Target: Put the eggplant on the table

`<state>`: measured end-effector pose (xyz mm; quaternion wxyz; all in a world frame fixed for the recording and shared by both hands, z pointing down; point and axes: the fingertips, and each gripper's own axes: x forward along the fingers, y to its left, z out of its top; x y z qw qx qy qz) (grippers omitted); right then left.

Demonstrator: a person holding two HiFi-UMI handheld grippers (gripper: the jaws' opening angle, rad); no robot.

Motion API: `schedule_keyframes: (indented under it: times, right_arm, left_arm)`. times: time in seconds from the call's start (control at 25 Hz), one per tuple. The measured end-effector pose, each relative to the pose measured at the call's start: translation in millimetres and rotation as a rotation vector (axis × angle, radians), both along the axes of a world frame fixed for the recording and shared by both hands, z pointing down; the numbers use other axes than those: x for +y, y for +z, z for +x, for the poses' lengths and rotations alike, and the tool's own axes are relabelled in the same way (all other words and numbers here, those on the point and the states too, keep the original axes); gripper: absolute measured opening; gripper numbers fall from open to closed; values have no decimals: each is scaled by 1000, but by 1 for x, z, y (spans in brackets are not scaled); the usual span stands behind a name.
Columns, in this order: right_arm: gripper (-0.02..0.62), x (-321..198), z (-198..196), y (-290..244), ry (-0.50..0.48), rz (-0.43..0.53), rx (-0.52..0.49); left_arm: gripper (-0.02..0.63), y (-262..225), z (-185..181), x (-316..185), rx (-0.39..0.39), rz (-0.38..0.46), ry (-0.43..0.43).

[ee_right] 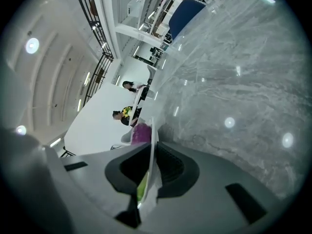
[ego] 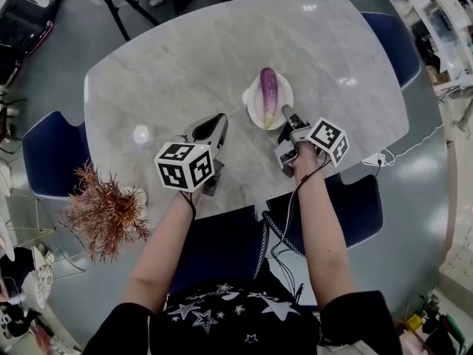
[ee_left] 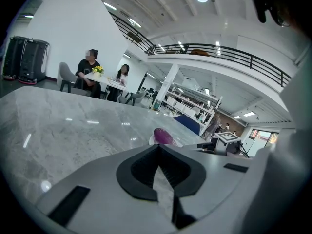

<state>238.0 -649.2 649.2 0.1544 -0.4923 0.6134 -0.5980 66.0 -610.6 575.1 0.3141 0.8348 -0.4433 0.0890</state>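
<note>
A purple eggplant (ego: 267,87) with a green stem end lies on a small white plate (ego: 252,99) near the middle of the grey marble table (ego: 170,65). My right gripper (ego: 285,114) reaches the plate's near right rim. In the right gripper view its jaws are shut on that thin white rim (ee_right: 154,135), with the eggplant (ee_right: 141,133) just beyond. My left gripper (ego: 219,120) rests left of the plate, apart from it, shut on nothing. The left gripper view shows the eggplant (ee_left: 163,135) ahead and the right gripper's marker cube (ee_left: 226,139) beside it.
Blue chairs stand at the table's left (ego: 52,154), near side (ego: 347,205) and far right (ego: 392,35). A reddish dried plant (ego: 103,213) sits off the near left corner. A white cable and socket strip (ego: 378,158) lie at the right edge. Seated people (ee_left: 90,72) are far off.
</note>
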Motion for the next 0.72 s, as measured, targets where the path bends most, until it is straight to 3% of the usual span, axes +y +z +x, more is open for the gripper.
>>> schedule_keyframes:
  times: [0.72]
  right_arm:
    - [29, -11, 1, 18, 22, -66, 24]
  left_arm:
    - [8, 1, -6, 5, -10, -3, -8]
